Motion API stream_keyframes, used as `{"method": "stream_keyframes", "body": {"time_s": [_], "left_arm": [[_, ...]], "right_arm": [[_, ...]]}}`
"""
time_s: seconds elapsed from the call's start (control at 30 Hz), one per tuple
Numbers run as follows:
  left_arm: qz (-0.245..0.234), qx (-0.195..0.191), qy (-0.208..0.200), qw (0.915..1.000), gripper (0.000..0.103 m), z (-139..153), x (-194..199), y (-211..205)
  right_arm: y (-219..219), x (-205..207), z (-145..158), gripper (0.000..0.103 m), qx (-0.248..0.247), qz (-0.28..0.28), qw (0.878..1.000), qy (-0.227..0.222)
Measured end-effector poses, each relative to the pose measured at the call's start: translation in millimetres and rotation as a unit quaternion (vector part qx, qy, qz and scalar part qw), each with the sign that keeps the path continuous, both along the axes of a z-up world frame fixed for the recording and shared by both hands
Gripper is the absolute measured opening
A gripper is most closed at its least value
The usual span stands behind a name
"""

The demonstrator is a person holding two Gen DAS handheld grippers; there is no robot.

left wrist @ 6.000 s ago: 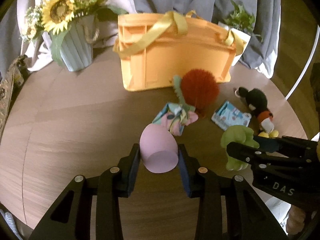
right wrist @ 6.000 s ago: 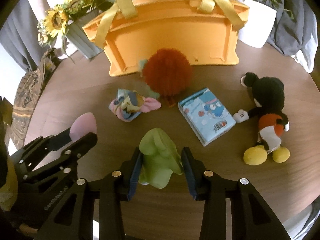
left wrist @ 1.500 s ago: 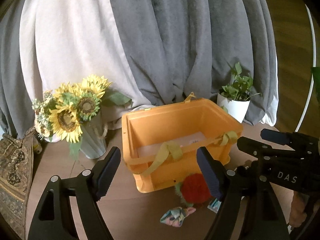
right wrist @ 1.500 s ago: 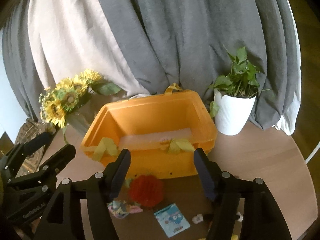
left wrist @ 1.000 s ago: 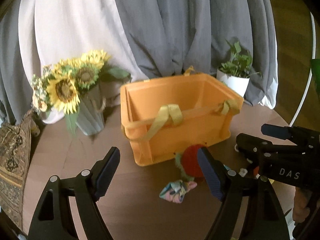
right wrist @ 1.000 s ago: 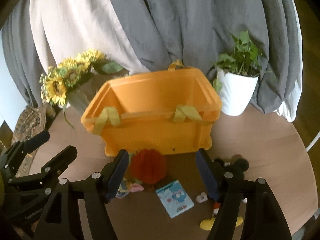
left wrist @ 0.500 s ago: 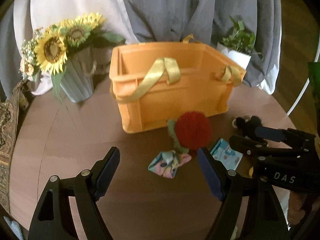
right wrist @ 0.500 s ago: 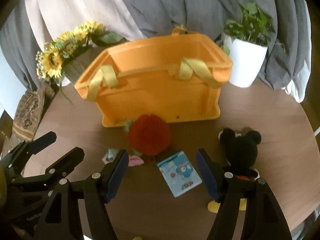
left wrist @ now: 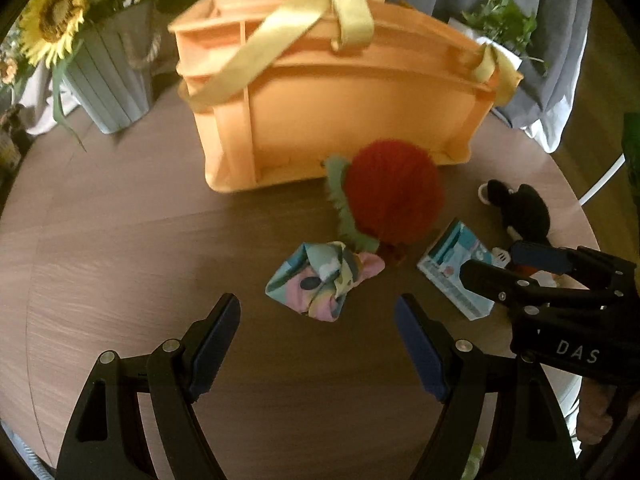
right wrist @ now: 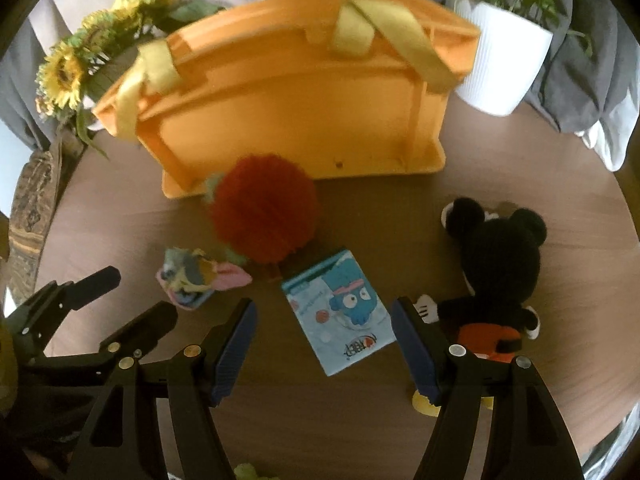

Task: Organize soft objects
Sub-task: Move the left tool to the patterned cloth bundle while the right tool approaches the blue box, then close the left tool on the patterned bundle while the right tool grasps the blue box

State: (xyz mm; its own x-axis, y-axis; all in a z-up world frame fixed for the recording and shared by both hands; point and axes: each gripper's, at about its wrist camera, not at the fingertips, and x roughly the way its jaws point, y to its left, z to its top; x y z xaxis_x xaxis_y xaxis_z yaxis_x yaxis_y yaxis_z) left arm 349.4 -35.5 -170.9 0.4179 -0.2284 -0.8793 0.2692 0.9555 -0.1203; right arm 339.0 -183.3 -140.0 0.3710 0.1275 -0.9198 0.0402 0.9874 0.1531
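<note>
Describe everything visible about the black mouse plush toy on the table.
The mouse plush looks crocheted: black round head and ears, white gloved hands, red-orange shorts, yellow feet. It lies on the brown table, right of the blue tissue pack and apart from the orange basket. The right claw's finger hides part of its lower body; contact is unclear.

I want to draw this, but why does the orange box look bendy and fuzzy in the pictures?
In the left wrist view the orange box bulges because the fisheye lens curves straight edges, and motion blur smears its rim and yellow strap. In the right wrist view the box bows the same way and the red pompom looks soft, while black corners frame both pictures.
</note>
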Motion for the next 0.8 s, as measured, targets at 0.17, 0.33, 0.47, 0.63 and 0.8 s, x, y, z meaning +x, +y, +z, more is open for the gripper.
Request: {"method": "stream_keyframes", "body": {"time_s": [0.17, 0.33, 0.47, 0.63, 0.8], "left_arm": [[-0.002, 0.003, 0.01, 0.9999, 0.079, -9.9, 9.3, -3.8], [-0.001, 0.007, 0.016, 0.9998, 0.079, -18.5, 18.1, -4.9], [-0.003, 0.007, 0.015, 0.9999, 0.079, -26.7, 24.2, -7.2], [-0.006, 0.003, 0.016, 0.9998, 0.071, -32.6, 27.3, -8.2], [-0.011, -0.001, 0.018, 0.9998, 0.059, -38.1, 30.3, -8.5]], "right_arm": [[-0.2, 8.7, -12.7, 0.07, 0.001, 0.005, 1.0, 0.016], [2.7, 22.4, -23.8, 0.07, -0.006, 0.011, 0.999, 0.029], [3.1, 28.7, -29.6, 0.07, -0.009, 0.011, 0.999, 0.036], [4.8, 35.2, -33.2, 0.07, -0.013, 0.012, 0.999, 0.038], [14.1, 39.7, -36.8, 0.07, -0.011, 0.025, 0.999, 0.043]]}}
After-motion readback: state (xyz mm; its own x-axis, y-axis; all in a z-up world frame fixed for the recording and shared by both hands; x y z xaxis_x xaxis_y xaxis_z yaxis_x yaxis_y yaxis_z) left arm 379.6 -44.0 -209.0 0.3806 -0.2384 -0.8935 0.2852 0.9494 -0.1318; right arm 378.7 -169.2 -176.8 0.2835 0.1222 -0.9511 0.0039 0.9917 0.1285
